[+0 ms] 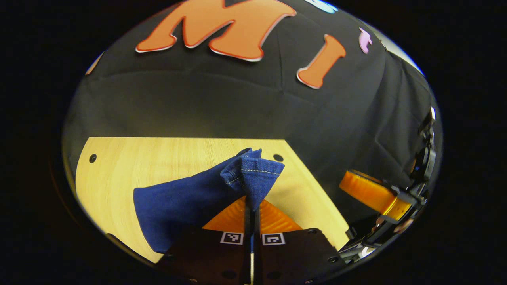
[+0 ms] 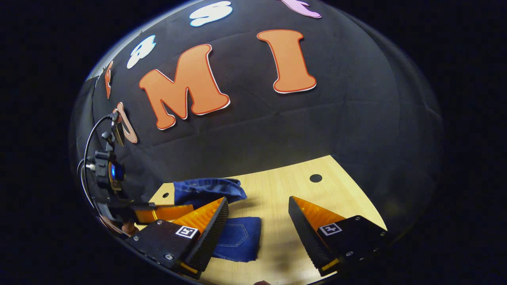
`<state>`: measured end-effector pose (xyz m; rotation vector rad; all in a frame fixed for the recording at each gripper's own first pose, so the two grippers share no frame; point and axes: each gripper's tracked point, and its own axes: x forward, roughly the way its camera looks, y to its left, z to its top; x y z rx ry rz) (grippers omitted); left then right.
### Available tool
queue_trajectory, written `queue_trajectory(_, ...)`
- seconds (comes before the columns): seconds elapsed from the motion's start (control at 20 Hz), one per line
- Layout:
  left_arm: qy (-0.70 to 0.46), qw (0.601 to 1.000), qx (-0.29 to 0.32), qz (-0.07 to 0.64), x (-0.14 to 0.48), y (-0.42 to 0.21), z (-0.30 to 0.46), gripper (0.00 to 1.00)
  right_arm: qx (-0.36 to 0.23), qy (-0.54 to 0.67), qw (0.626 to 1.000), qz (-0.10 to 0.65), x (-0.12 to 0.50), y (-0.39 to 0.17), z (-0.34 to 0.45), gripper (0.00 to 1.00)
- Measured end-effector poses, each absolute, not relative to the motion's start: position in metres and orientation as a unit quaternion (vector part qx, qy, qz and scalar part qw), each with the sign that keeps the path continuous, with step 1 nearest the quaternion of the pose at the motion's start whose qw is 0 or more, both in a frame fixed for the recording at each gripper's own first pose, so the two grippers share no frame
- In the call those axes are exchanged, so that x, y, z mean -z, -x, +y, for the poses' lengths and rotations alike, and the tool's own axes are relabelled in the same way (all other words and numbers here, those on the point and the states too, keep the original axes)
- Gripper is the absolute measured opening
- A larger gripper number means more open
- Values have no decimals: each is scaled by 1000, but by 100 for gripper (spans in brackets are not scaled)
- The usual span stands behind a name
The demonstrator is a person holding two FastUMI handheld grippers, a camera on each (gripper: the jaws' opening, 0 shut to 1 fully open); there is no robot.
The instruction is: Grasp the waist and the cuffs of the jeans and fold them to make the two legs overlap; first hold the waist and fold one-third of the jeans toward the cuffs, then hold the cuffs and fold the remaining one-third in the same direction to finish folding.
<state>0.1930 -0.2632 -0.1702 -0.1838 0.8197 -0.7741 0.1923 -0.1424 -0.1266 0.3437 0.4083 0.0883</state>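
The blue jeans (image 1: 186, 202) lie on the wooden table (image 1: 158, 158), with one end raised off it. My left gripper (image 1: 252, 201) is shut on that raised end, and the stitched cuff hem (image 1: 253, 170) stands bunched above the fingertips. In the right gripper view, the folded jeans (image 2: 237, 237) with a back pocket lie flat under and between my fingers. The lifted cuff (image 2: 208, 190) hangs farther back at the left. My right gripper (image 2: 257, 215) is open above the denim and holds nothing. The left gripper (image 2: 158, 213) and a hand sit at the far left.
The right gripper (image 1: 372, 194) hovers off the table's right edge in the left gripper view. Round holes (image 2: 315, 178) mark the table's corners. Black cloth wall (image 1: 237, 107) stands right behind the table's far edge.
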Motion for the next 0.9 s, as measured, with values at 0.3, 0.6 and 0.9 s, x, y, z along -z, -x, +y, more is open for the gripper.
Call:
queue_trajectory(0.3, 32, 810, 442, 385, 175, -133, -284, 66, -44, -179, 962, 203, 133, -200, -136, 95)
queue_trajectory(0.6, 9, 897, 352, 269, 126, -176, -231, 96, -33, -134, 980, 141, 95, -207, -127, 95)
queue_trajectory(0.9, 41, 959, 230, 159, 78, -210, -171, 97, -39, -80, 994, 66, 46, -205, -98, 95)
